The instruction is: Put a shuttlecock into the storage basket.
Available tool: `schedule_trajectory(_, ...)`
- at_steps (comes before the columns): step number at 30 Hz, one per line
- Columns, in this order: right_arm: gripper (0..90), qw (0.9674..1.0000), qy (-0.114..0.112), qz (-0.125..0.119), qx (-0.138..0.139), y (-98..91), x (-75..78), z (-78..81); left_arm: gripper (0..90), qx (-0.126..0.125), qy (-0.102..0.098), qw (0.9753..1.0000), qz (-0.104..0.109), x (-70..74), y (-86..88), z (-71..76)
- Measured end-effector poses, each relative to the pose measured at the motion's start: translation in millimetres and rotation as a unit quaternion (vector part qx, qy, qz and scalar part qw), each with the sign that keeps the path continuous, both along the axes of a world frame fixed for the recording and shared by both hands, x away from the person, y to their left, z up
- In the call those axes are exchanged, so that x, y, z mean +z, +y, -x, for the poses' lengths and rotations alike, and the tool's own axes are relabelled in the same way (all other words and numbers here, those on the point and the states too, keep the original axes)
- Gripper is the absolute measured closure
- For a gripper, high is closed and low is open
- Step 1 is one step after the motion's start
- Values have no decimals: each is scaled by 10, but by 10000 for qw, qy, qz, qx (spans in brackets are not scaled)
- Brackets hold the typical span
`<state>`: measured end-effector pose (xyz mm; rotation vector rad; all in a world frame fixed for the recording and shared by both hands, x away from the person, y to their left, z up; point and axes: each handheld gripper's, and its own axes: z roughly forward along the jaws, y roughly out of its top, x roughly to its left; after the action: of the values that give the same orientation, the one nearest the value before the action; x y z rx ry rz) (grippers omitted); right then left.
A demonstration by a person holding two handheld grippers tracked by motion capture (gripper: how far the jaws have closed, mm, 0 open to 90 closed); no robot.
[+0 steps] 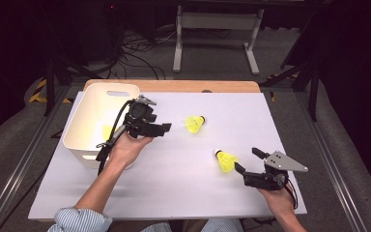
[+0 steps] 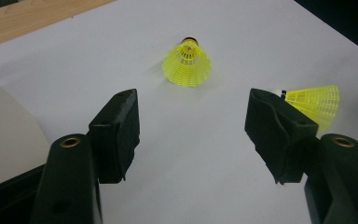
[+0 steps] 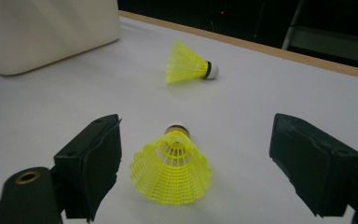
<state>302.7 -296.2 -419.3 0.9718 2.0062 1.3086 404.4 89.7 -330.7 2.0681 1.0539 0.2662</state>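
Note:
Two yellow mesh shuttlecocks lie on the white table. The far shuttlecock rests near the middle, ahead of my left gripper, which is open and holds nothing beside the basket. The near shuttlecock lies with its cork pointing away from my right gripper. Its skirt sits in the gap between the right gripper's open jaws, and the pads stand clear of it on both sides.
A white plastic basket stands at the table's left side, with something yellow inside it. A wooden strip runs along the table's far edge. Cables and a metal stand lie on the floor beyond.

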Motion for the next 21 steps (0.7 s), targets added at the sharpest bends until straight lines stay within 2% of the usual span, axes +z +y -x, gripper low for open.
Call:
schedule_trajectory(6, 190, 9999, 25, -117, -19, 40, 49, -91, 361, -18, -7, 10000, 10, -29, -14, 2)
schedule_trajectory(14, 208, 9999, 72, -112, 0, 109, 91, -208, 360, -30, 8, 10000, -15, -73, -35, 6)
schedule_trajectory(21, 226, 9997, 211, -137, -5, 164, 110, -322, 358, -47, -27, 9999, -104, -97, -70, 17)
